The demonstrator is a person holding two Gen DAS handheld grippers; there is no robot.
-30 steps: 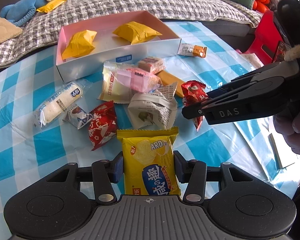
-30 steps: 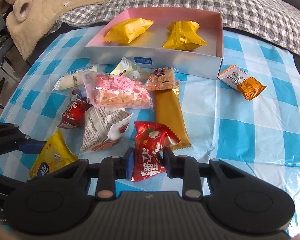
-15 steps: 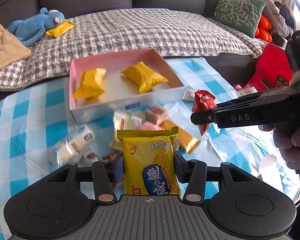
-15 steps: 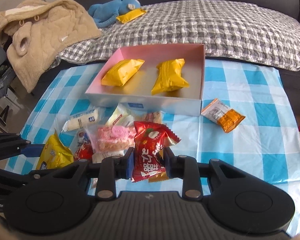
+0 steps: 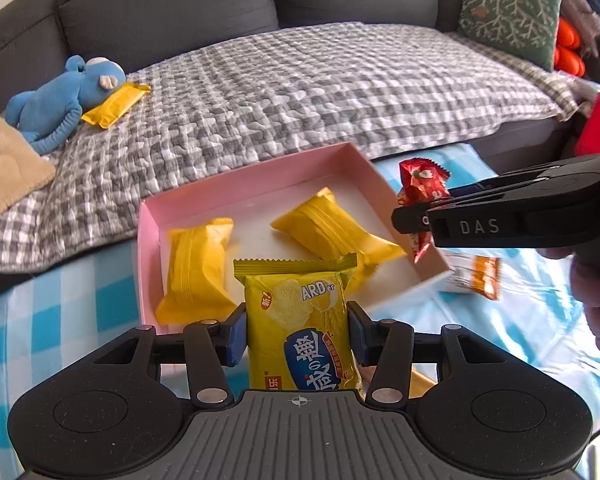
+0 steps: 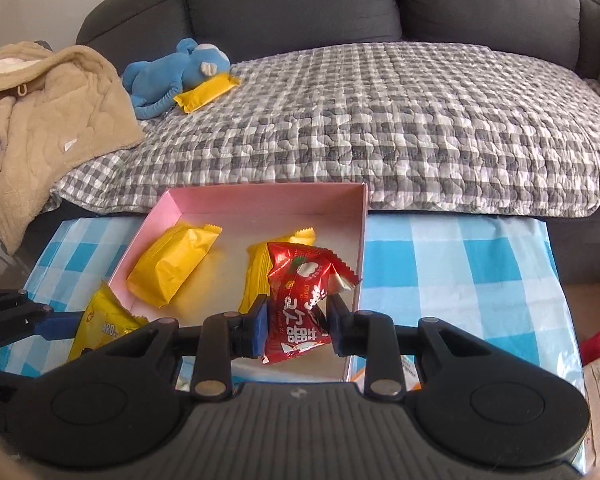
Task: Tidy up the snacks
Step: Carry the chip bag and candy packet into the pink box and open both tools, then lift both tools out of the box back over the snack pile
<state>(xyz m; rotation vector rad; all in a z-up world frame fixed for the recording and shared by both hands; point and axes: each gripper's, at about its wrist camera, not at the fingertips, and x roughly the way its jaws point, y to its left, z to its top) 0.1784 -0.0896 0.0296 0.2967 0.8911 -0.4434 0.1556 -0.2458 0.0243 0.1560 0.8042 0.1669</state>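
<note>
My left gripper (image 5: 296, 334) is shut on a yellow chip packet (image 5: 300, 320), held above the near wall of the pink box (image 5: 148, 240). My right gripper (image 6: 296, 326) is shut on a red snack packet (image 6: 304, 300) over the box's right part (image 6: 362, 240). Two yellow wrapped cakes (image 5: 198, 268) (image 5: 332, 232) lie inside the box. In the left wrist view the right gripper (image 5: 414, 216) comes in from the right with the red packet (image 5: 420, 184) above the box's right wall. The right wrist view shows the left gripper's fingers (image 6: 16, 316) and the chip packet (image 6: 104, 324) at the lower left.
The box sits on a blue-checked tablecloth (image 6: 460, 272) in front of a grey sofa with a checked blanket (image 6: 380, 120). A blue plush toy (image 6: 172, 72) and a yellow packet (image 6: 206, 92) lie on the blanket. An orange-and-white snack (image 5: 476, 276) lies right of the box.
Both grippers have risen and moved forward from the snack pile to above the pink box, each still holding its packet. The loose snacks on the cloth have dropped out of view.
</note>
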